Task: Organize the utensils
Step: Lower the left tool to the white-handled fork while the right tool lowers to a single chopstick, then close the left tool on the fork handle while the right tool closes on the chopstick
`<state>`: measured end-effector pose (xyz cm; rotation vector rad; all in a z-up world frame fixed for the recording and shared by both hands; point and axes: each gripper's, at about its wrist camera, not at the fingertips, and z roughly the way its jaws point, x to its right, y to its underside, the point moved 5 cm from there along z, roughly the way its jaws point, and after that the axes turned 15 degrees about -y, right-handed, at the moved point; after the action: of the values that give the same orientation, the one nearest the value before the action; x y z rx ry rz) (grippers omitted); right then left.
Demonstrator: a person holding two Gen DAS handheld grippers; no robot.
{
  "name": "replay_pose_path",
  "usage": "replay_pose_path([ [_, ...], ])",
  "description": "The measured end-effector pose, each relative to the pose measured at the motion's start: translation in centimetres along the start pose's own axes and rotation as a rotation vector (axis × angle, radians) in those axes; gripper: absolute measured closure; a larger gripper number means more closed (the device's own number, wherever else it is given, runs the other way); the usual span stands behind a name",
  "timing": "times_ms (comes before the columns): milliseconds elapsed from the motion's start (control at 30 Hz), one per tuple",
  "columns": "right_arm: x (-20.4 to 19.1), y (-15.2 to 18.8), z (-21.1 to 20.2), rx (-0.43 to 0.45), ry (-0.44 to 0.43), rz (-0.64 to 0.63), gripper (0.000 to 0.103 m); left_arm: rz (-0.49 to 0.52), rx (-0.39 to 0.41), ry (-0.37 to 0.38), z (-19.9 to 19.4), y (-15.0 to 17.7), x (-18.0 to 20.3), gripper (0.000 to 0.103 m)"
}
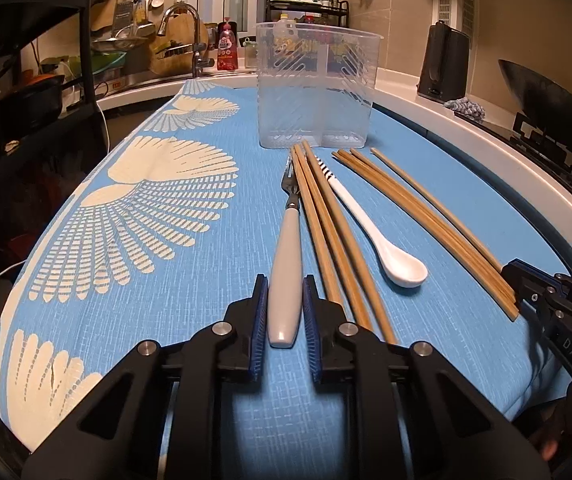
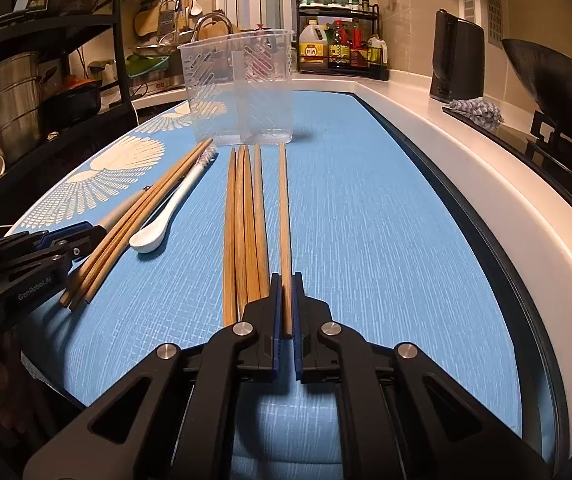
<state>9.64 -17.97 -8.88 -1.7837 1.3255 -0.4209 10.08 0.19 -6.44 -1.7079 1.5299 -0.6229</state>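
A fork [image 1: 286, 256] with a pale handle lies on the blue cloth, its tines pointing toward the clear two-compartment holder [image 1: 316, 88]. My left gripper [image 1: 284, 282] is shut on the handle's end, a pad on each side. Three wooden chopsticks [image 1: 326, 232] lie right of the fork, then a white spoon [image 1: 398, 268]. My right gripper [image 2: 286, 280] is shut on the near end of a single chopstick [image 2: 284, 208], which lies flat on the cloth. Several more chopsticks [image 2: 245, 220] lie just left of it. The holder [image 2: 241, 88] stands empty beyond the tips.
The blue cloth [image 1: 145, 280] with cream fan patterns covers the worktop. A white counter edge [image 2: 466, 152] runs along the right, with a wok [image 2: 558, 80], a black kettle [image 2: 460, 60] and a bottle rack [image 2: 342, 48] behind. A sink tap [image 1: 183, 28] and pot shelves [image 2: 9, 92] stand left.
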Motion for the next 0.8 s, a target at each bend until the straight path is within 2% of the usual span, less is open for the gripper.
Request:
replay_pose_path([
  [167, 0.6, 0.2, -0.5, -0.003, 0.02, 0.036, 0.098, 0.005, 0.03, -0.028, -1.2, 1.2, -1.5, 0.085],
  [233, 0.7, 0.3, -0.7, -0.009, 0.029, 0.045, 0.098, 0.058, 0.068, -0.065, -1.9, 1.5, -1.4, 0.085],
  [300, 0.6, 0.3, -0.7, -0.015, 0.037, 0.039, 0.098, 0.09, 0.086, -0.056, -2.5, 1.7, -1.0, 0.085],
  [400, 0.7, 0.4, -0.7, -0.014, 0.038, 0.056, 0.098, 0.036, 0.063, 0.004, -2.2, 1.9, -1.4, 0.085],
  [533, 0.8, 0.4, -0.8, -0.011, 0.028, 0.062, 0.097, -0.007, 0.065, -0.005, -1.9, 1.9, -1.9, 0.085],
  [800, 0.6, 0.5, -0.8, -0.004, 0.028, 0.048, 0.097, -0.019, 0.126, -0.016, -2.0, 2.5, -1.7, 0.085],
])
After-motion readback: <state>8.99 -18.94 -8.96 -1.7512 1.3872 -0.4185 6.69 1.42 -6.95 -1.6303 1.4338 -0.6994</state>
